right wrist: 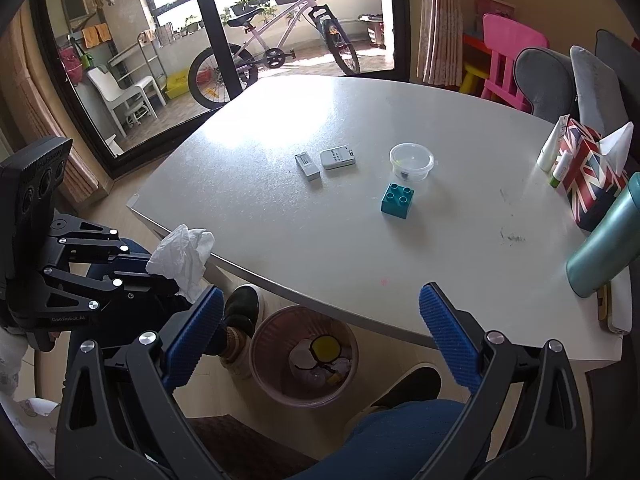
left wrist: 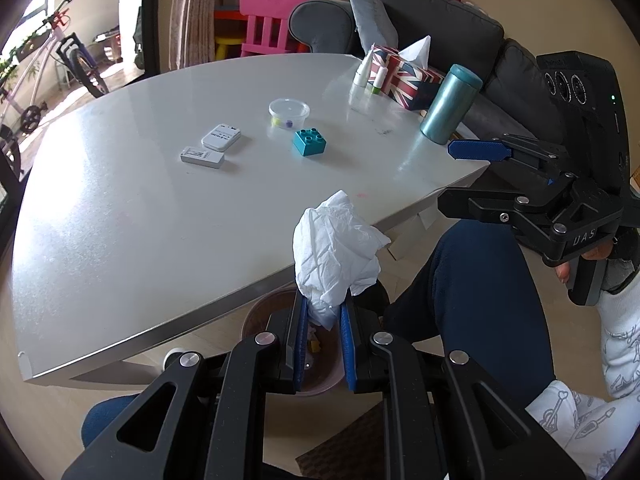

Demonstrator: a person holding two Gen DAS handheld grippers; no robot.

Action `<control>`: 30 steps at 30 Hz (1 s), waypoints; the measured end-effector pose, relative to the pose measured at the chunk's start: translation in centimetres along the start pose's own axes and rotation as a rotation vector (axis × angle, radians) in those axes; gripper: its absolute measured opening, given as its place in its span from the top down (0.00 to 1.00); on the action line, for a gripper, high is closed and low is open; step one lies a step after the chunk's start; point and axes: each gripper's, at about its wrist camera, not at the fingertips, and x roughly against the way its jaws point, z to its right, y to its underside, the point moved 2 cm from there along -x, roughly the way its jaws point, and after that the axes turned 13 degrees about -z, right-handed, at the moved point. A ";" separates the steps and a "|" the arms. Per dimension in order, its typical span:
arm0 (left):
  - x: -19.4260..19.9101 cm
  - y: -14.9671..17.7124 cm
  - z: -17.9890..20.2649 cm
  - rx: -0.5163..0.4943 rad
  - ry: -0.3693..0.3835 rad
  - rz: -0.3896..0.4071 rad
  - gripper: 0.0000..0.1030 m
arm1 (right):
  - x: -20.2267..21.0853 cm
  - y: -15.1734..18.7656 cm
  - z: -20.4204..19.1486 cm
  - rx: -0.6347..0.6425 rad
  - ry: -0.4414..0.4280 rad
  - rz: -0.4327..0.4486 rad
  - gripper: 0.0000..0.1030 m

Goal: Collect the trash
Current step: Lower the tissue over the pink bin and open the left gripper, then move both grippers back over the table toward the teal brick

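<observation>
My left gripper [left wrist: 324, 312] is shut on a crumpled white tissue [left wrist: 336, 256] and holds it off the table's near edge, above a pink waste bin [left wrist: 256, 316] on the floor. The bin [right wrist: 264, 364] shows under the table edge in the right wrist view, with trash inside. The tissue [right wrist: 184, 256] and left gripper [right wrist: 172, 276] show at the left there. My right gripper [right wrist: 320, 320] is open and empty above the bin and near table edge; it also shows in the left wrist view [left wrist: 452, 172].
On the white table [right wrist: 280, 220] lie two white test cassettes [right wrist: 308, 166], a clear lidded tub [right wrist: 411, 161], a teal toy brick [right wrist: 397, 200], a flag tissue box [right wrist: 588, 172], small tubes [right wrist: 550, 152] and a teal flask [right wrist: 604, 248]. The person's legs and shoes [right wrist: 240, 308] flank the bin.
</observation>
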 end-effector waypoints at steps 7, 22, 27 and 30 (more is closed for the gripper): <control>-0.2 -0.2 0.8 -0.024 0.027 0.000 0.19 | 0.3 -0.1 0.5 -0.014 0.006 0.007 0.06; -0.1 -0.4 -0.7 0.031 -0.015 0.015 0.07 | 0.0 0.1 1.0 -0.025 0.010 0.003 0.05; 0.0 -0.6 -1.4 0.048 -0.027 0.016 0.07 | -0.4 0.2 1.0 -0.029 0.007 -0.002 0.05; 0.0 -0.8 -1.8 0.060 -0.033 0.025 0.07 | -0.6 -0.1 1.1 -0.033 0.014 -0.004 0.05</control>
